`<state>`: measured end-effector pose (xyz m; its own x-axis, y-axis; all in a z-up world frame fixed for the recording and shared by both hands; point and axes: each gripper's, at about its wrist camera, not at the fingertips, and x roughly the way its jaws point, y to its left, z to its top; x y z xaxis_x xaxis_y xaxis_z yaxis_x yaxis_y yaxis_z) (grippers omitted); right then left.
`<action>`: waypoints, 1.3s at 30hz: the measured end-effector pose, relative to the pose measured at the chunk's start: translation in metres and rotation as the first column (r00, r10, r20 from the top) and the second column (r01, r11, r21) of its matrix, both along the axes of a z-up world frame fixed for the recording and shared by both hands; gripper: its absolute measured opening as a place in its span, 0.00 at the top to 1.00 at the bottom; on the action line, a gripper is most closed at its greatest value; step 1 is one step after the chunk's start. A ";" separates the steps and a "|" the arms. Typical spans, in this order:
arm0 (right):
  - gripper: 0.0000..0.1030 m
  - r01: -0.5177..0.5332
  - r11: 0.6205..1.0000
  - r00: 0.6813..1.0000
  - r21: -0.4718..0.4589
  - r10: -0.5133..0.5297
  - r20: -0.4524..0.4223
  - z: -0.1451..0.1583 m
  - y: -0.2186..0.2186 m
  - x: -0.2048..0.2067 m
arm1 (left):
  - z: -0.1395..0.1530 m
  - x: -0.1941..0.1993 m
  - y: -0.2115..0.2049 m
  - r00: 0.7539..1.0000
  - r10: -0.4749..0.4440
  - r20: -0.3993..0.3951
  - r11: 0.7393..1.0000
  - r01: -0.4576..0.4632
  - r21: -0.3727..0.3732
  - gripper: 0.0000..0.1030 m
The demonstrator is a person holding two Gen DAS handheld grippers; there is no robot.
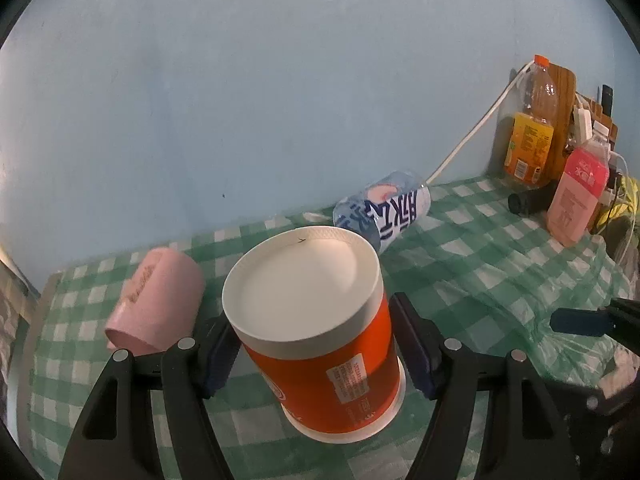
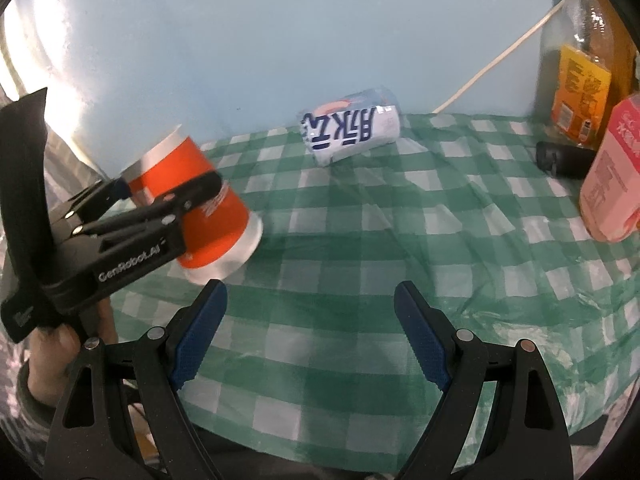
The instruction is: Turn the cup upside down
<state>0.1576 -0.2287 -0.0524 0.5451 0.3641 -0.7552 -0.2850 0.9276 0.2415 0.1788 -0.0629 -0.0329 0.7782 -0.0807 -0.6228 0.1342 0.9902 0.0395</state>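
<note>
Left gripper [image 1: 320, 344] is clamped on the orange paper cup [image 1: 316, 332], its blue ribbed pads [image 1: 218, 354] bearing on opposite sides of the wall about midway up. Cup is already inverted: the flat white base faces up and the wider rim sits low, at or just above the green checked cloth of the worktop [image 1: 480, 264]; contact cannot be confirmed. From the right wrist view the cup [image 2: 200, 208] is tilted, base leaning toward the wall.

Right gripper [image 2: 310, 336] hangs idle over the cloth, jaws apart, holding nothing.

Assessment: the turn appears nearly complete; what remains is setting the rim flat. Recommended practice is to level the cup before lowering, bring the whole rim down together, then ease the jaws apart without dragging.

Materials: thin paper wall, tapered, likely to dent under hard squeeze; rolled rim. Cloth is glossy plastic sheeting with wrinkles, which may rock a light cup. A pink mug [image 1: 156, 300] lies on its side just beside the left gripper. A labelled plastic bottle [image 1: 384, 208] lies beyond, well clear.
</note>
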 end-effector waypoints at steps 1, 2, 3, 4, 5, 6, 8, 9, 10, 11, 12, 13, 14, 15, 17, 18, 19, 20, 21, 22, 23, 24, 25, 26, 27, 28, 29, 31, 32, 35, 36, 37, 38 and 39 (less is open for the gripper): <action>0.17 0.003 1.000 1.000 0.006 -0.003 -0.006 -0.001 -0.002 0.000 | -0.001 -0.001 0.001 1.000 0.001 0.001 1.000 -0.001 0.000 0.30; 0.17 0.004 1.000 1.000 0.012 -0.004 -0.016 -0.003 -0.003 0.001 | -0.002 -0.003 0.000 1.000 0.004 0.013 1.000 -0.004 0.007 0.30; 0.17 0.005 1.000 1.000 0.012 -0.005 -0.020 -0.005 -0.004 0.001 | -0.003 -0.004 -0.001 1.000 0.008 0.021 1.000 -0.008 0.016 0.30; 0.17 0.005 1.000 1.000 0.008 -0.005 -0.022 -0.006 -0.005 0.002 | -0.003 -0.006 -0.001 0.999 0.013 0.031 1.000 -0.014 0.026 0.29; 0.17 0.003 1.000 1.000 0.005 -0.003 -0.025 -0.007 -0.004 0.002 | -0.004 -0.006 -0.003 0.999 0.018 0.039 0.999 -0.019 0.033 0.28; 0.17 0.000 1.000 1.000 0.006 0.000 -0.027 -0.007 -0.004 0.002 | -0.005 -0.007 -0.004 0.998 0.026 0.052 0.998 -0.029 0.054 0.26; 0.17 -0.005 1.000 1.000 0.008 0.005 -0.027 -0.007 -0.003 0.001 | -0.005 -0.008 -0.007 0.997 0.039 0.069 0.995 -0.045 0.087 0.08; 0.17 -0.007 1.000 1.000 0.008 0.007 -0.026 -0.007 -0.003 0.001 | -0.005 -0.011 -0.009 0.995 0.040 0.086 0.994 -0.049 0.099 0.08; 0.17 -0.009 1.000 1.000 0.008 0.009 -0.025 -0.006 -0.003 0.000 | -0.005 -0.012 -0.010 0.995 0.036 0.095 0.993 -0.046 0.107 0.08; 0.17 -0.010 1.000 1.000 0.008 0.010 -0.025 -0.006 -0.002 0.000 | -0.004 -0.015 -0.012 0.994 0.026 0.103 0.992 -0.039 0.118 0.08; 0.17 -0.010 1.000 1.000 0.007 0.010 -0.024 -0.006 -0.002 0.000 | -0.004 -0.017 -0.013 0.994 0.021 0.106 0.991 -0.034 0.127 0.08; 0.17 -0.011 1.000 1.000 0.007 0.011 -0.023 -0.006 -0.002 -0.001 | -0.004 -0.017 -0.014 0.994 0.019 0.109 0.990 -0.034 0.134 0.08; 0.17 -0.009 1.000 1.000 0.006 0.009 -0.021 -0.005 -0.002 -0.001 | -0.004 -0.018 -0.014 0.993 0.022 0.114 0.990 -0.038 0.138 0.08; 0.17 -0.008 1.000 1.000 0.003 0.008 -0.018 -0.005 -0.002 -0.002 | -0.003 -0.021 -0.012 0.992 0.029 0.122 0.990 -0.046 0.134 0.08; 0.17 -0.005 1.000 1.000 -0.010 0.005 -0.006 -0.003 -0.002 -0.004 | 0.001 -0.027 -0.007 0.990 0.038 0.137 0.992 -0.054 0.112 0.08; 0.17 -0.003 1.000 1.000 -0.014 0.003 0.000 -0.002 -0.001 -0.005 | 0.003 -0.030 -0.005 0.988 0.046 0.145 0.993 -0.061 0.099 0.08; 0.17 0.000 1.000 1.000 -0.020 0.000 0.009 0.000 -0.001 -0.006 | 0.004 -0.032 -0.003 0.987 0.053 0.150 0.994 -0.067 0.090 0.08; 0.17 0.005 1.000 1.000 -0.028 -0.004 0.022 0.002 -0.001 -0.008 | 0.007 -0.037 0.001 0.985 0.060 0.159 0.994 -0.073 0.076 0.08; 0.17 0.009 0.999 0.999 -0.033 -0.008 0.033 0.003 0.000 -0.010 | 0.011 -0.044 0.005 0.983 0.070 0.172 0.995 -0.082 0.058 0.08; 0.17 0.012 0.999 0.999 -0.041 -0.010 0.046 0.005 0.000 -0.012 | 0.013 -0.049 0.008 0.980 0.077 0.182 0.995 -0.087 0.046 0.08; 0.17 0.015 0.999 0.998 -0.048 -0.012 0.059 0.007 0.002 -0.015 | 0.017 -0.058 0.013 0.977 0.084 0.195 0.995 -0.092 0.032 0.08; 0.17 0.020 0.998 0.997 -0.054 -0.016 0.079 0.009 0.003 -0.019 | 0.019 -0.065 0.016 0.975 0.087 0.204 0.995 -0.094 0.024 0.08; 0.17 0.023 0.998 0.996 -0.055 -0.018 0.090 0.011 0.003 -0.020 | 0.022 -0.074 0.020 0.972 0.091 0.219 0.995 -0.097 0.014 0.08; 0.17 0.028 0.998 0.994 -0.058 -0.022 0.107 0.013 0.004 -0.023 | 0.025 -0.080 0.023 0.969 0.095 0.229 0.995 -0.099 0.008 0.08; 0.17 0.035 0.997 0.992 -0.064 -0.027 0.124 0.015 0.005 -0.027 | 0.028 -0.091 0.027 0.964 0.102 0.246 0.995 -0.104 -0.003 0.08; 0.16 0.040 0.997 0.990 -0.068 -0.030 0.138 0.016 0.007 -0.029 | 0.030 -0.097 0.029 0.962 0.107 0.253 0.994 -0.108 -0.008 0.08; 0.16 0.044 0.996 0.988 -0.075 -0.032 0.153 0.019 0.008 -0.032 | 0.033 -0.104 0.032 0.960 0.109 0.257 0.994 -0.109 -0.015 0.08; 0.16 0.045 0.995 0.982 -0.085 -0.028 0.186 0.024 0.013 -0.040 | 0.037 -0.114 0.034 0.959 0.108 0.261 0.994 -0.106 -0.021 0.08; 0.16 0.043 0.995 0.979 -0.092 -0.024 0.203 0.026 0.015 -0.043 | 0.039 -0.121 0.036 0.957 0.108 0.270 0.994 -0.106 -0.024 0.08; 0.16 0.055 0.993 0.965 -0.107 -0.025 0.262 0.035 0.022 -0.056 | 0.041 -0.133 0.038 0.952 0.116 0.282 0.993 -0.116 -0.019 0.08; 0.16 0.054 0.993 0.959 -0.106 -0.022 0.283 0.038 0.024 -0.061 | 0.041 -0.137 0.038 0.952 0.116 0.283 0.993 -0.115 -0.021 0.08; 0.16 0.056 0.993 0.956 -0.106 -0.023 0.294 0.041 0.025 -0.064 | 0.039 -0.141 0.040 0.954 0.120 0.274 0.993 -0.118 -0.027 0.08; 0.16 0.059 0.993 0.950 -0.105 -0.024 0.310 0.044 0.026 -0.069 | 0.037 -0.144 0.041 0.956 0.124 0.265 0.992 -0.120 -0.034 0.08; 0.16 0.062 0.993 0.945 -0.103 -0.025 0.327 0.046 0.027 -0.073 | 0.036 -0.147 0.042 0.957 0.126 0.261 0.992 -0.119 -0.041 0.08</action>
<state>0.0844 -0.2017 -0.0059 0.7805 0.2587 -0.5691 -0.2894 0.9565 0.0378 0.0321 -0.0206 0.0033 0.9190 0.0128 -0.3941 0.0001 0.9995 0.0327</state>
